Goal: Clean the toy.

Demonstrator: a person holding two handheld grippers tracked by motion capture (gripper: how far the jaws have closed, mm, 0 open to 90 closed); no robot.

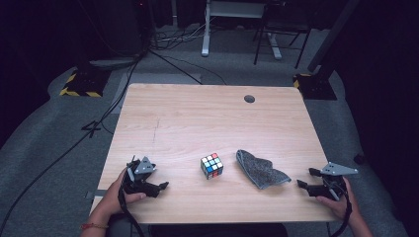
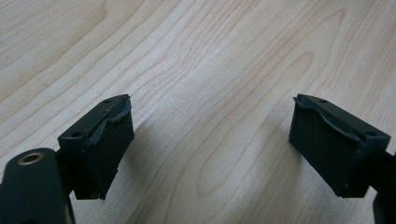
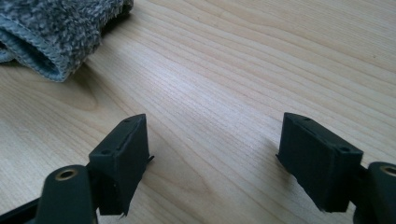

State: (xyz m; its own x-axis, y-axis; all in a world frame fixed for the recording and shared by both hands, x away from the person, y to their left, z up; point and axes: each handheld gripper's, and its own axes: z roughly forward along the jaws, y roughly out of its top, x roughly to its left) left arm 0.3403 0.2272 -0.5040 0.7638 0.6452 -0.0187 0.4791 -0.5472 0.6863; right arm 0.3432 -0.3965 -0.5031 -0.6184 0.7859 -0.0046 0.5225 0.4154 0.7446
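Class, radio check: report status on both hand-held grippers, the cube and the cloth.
Left hand-held gripper open, empty. Right hand-held gripper open, empty. Puzzle cube and grey cloth on table between them, untouched. Nothing in the way.

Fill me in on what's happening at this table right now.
A person sits at a wooden table with a two-jaw gripper in each hand. The left gripper and the right gripper both rest near the front edge with jaws open and nothing between them. Between them lie a scrambled puzzle cube and, to its right, a crumpled grey cloth, apart from each other. Neither is touched yet. The cloth lies closer to the right gripper, and its edge shows in the right gripper view.
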